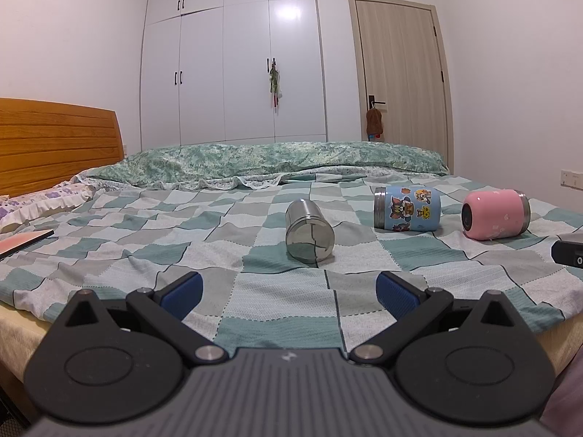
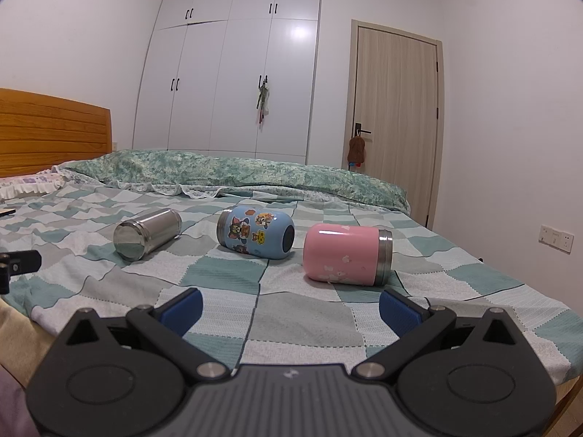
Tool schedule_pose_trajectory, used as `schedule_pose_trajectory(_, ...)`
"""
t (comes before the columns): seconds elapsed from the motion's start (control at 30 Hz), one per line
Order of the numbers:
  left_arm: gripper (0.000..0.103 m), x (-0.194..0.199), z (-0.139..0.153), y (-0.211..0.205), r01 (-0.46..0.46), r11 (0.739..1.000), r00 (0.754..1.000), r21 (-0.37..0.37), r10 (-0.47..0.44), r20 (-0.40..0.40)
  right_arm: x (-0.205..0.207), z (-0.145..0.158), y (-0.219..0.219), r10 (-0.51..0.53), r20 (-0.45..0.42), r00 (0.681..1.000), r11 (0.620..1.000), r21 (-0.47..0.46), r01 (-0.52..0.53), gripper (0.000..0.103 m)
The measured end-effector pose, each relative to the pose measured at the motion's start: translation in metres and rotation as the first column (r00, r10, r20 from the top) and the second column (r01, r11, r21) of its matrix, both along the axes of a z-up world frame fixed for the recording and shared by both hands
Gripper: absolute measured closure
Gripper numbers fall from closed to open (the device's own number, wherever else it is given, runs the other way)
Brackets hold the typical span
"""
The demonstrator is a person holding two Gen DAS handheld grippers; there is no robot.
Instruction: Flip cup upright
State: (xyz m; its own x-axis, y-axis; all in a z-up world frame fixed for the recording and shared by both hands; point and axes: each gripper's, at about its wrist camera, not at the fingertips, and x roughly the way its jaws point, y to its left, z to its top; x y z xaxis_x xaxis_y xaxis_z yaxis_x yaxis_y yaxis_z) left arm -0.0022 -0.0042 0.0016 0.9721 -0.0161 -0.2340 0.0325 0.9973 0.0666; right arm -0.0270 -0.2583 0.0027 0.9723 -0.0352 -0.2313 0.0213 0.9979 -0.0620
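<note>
Three cups lie on their sides on the checkered bedspread [image 1: 255,291]. A plain steel cup [image 1: 309,230] lies straight ahead of my left gripper [image 1: 289,293], which is open, empty and short of it. A blue cartoon cup [image 1: 408,208] and a pink cup [image 1: 495,214] lie further right. In the right wrist view the steel cup [image 2: 147,233] is at the left, the blue cup [image 2: 257,232] in the middle and the pink cup [image 2: 346,254] just ahead of my right gripper [image 2: 291,307], which is open and empty.
A green floral duvet [image 1: 273,162] is bunched along the far side of the bed. A wooden headboard [image 1: 54,142] and a pillow [image 1: 43,202] are at the left, with a flat book [image 1: 22,242] near the left edge. The other gripper's tip [image 1: 568,253] shows at the right.
</note>
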Motion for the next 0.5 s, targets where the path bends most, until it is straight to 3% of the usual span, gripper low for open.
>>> schedule_pose_trajectory(0.5, 0.0, 0.003, 0.009, -0.003, 0.022, 1.0, 0.999, 0.022, -0.022, -0.035, 0.004, 0.012, 0.001, 0.041, -0.019, 0.999, 0.999, -0.002, -0.041, 0.0)
